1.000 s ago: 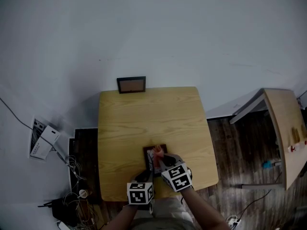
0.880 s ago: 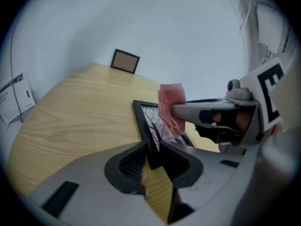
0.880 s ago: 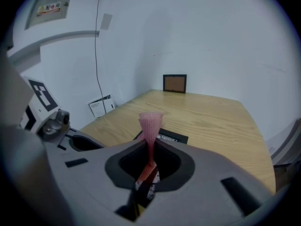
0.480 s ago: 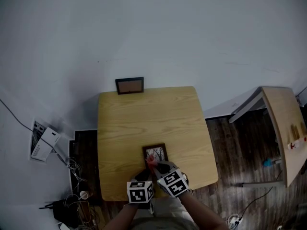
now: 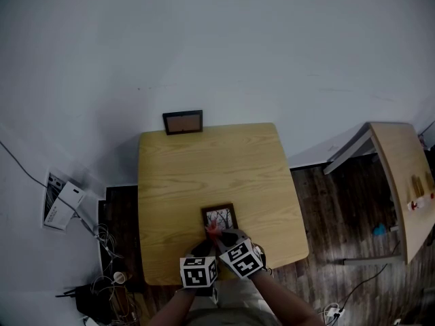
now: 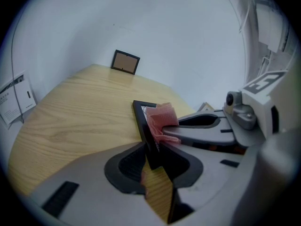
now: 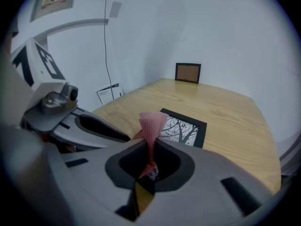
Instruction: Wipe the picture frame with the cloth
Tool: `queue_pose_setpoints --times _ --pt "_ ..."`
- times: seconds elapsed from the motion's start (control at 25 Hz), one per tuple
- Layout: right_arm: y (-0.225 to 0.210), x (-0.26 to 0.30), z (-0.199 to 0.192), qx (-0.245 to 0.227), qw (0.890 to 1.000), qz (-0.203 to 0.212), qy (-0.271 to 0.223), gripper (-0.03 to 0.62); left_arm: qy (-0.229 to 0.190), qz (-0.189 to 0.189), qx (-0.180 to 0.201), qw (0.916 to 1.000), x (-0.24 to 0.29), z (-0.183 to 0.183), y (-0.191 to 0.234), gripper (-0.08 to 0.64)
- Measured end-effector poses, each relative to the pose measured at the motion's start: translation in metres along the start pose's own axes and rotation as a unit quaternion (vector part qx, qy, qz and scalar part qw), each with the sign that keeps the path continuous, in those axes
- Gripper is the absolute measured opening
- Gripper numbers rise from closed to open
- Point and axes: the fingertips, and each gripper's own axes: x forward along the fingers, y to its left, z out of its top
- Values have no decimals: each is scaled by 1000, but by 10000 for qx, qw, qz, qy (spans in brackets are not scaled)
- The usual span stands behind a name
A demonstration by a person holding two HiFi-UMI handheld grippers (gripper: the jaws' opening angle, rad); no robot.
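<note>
Blk pic frame (image 7: 187,128) w/ tree print; pink cloth (image 7: 151,124).

Light wooden table (image 5: 204,168); picture frame (image 5: 220,216) flat near front edge; second frame (image 5: 183,121) upright at far edge.

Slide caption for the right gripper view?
Right gripper pinches the pink cloth at the black picture frame on the wooden table.

Pale wood bench (image 5: 204,161), visible grain, smooth satin; pink cloth (image 7: 151,121), coarse open weave; picture frame (image 7: 181,128) matt black; left tool (image 6: 153,149), right tool (image 7: 150,159) matt grey plastic; dark wood-plank floor (image 5: 340,202)
</note>
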Motion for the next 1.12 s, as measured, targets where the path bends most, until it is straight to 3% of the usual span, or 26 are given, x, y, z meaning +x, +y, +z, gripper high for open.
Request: queue_pose_setpoints --times 0.32,1.12 --pt "-6 -2 -4 -83 9998 -146 79 18 -16 6 7 10000 0 0 0 86" --pt "-41 -20 -22 345 9978 -560 24 17 -15 -10 34 10000 0 0 0 86"
